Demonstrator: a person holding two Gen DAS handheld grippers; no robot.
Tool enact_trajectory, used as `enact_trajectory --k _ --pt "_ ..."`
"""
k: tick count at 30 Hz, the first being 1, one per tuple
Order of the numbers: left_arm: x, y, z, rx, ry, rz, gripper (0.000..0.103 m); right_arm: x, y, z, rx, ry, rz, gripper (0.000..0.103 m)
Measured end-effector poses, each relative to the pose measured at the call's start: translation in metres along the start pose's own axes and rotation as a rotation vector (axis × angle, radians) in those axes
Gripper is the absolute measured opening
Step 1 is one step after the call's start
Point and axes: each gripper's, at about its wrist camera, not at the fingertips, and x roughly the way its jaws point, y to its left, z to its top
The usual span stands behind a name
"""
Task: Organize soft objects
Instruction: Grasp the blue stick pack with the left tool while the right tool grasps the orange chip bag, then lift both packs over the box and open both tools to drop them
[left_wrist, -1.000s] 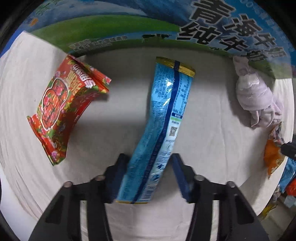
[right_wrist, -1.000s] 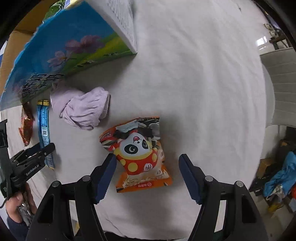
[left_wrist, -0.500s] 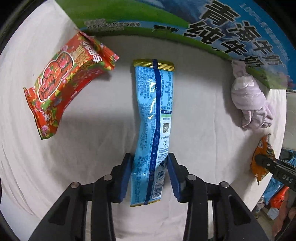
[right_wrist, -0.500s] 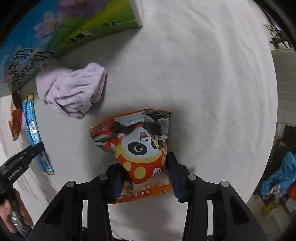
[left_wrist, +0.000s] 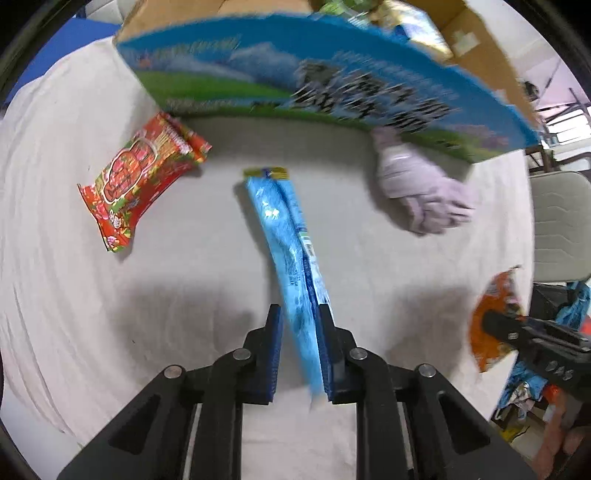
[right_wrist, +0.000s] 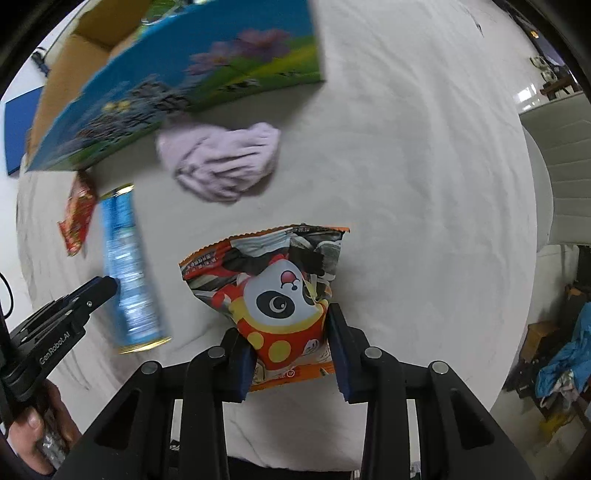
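left gripper (left_wrist: 300, 347) clamped on near end of long blue packet (left_wrist: 286, 236), far end drooping toward white cloth (left_wrist: 92, 314). limp, light, slick film; better held nearer mid-length. right gripper (right_wrist: 291, 354) pinching lower half of panda snack bag (right_wrist: 273, 288), puffy and crushable. lilac towel (right_wrist: 221, 162) and red packet (left_wrist: 138, 181) lying beside open carton (left_wrist: 295, 77).

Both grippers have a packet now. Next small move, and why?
Probably carry both toward the printed carton and drop them in. The left gripper is shut on the blue packet, the right gripper on the panda bag, and the carton's open top shows packets already inside.
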Motion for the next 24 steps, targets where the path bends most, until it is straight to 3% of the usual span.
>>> enact_trajectory --k 3,6,10,14,16,19,20,21,24 --pt "0.001 -0.011 0.004 0.032 0.041 -0.017 0.017 0.004 0.013 -0.004 -0.023 0.002 0.000 0.037" --pt "0.019 0.000 0.018 -0.060 0.093 -0.037 0.028 0.014 0.012 -0.001 -0.029 0.007 -0.014 0.037" --pt "0.052 0.017 0.027 -0.180 0.186 -0.033 0.029 0.026 0.018 0.011 -0.019 0.008 -0.029 0.037" --pt "0.064 0.014 0.033 -0.214 0.181 -0.046 0.057 0.047 0.032 0.024 -0.015 0.017 -0.040 0.037" --pt "0.068 0.000 0.035 -0.171 0.191 0.009 0.062 0.057 0.043 0.025 -0.016 0.018 -0.042 0.037" --pt "0.070 -0.023 0.033 -0.064 0.139 0.136 0.058 0.062 0.049 0.026 -0.019 0.021 -0.048 0.037" --pt "0.068 -0.027 0.031 -0.039 0.123 0.149 0.048 0.063 0.052 0.026 -0.023 0.020 -0.050 0.037" --pt "0.066 -0.031 0.030 -0.015 0.108 0.158 0.028 0.062 0.053 0.026 -0.027 0.017 -0.053 0.037" --pt "0.058 -0.032 0.021 0.039 0.090 0.168 0.025 0.054 0.056 0.023 -0.044 0.002 -0.062 0.037"
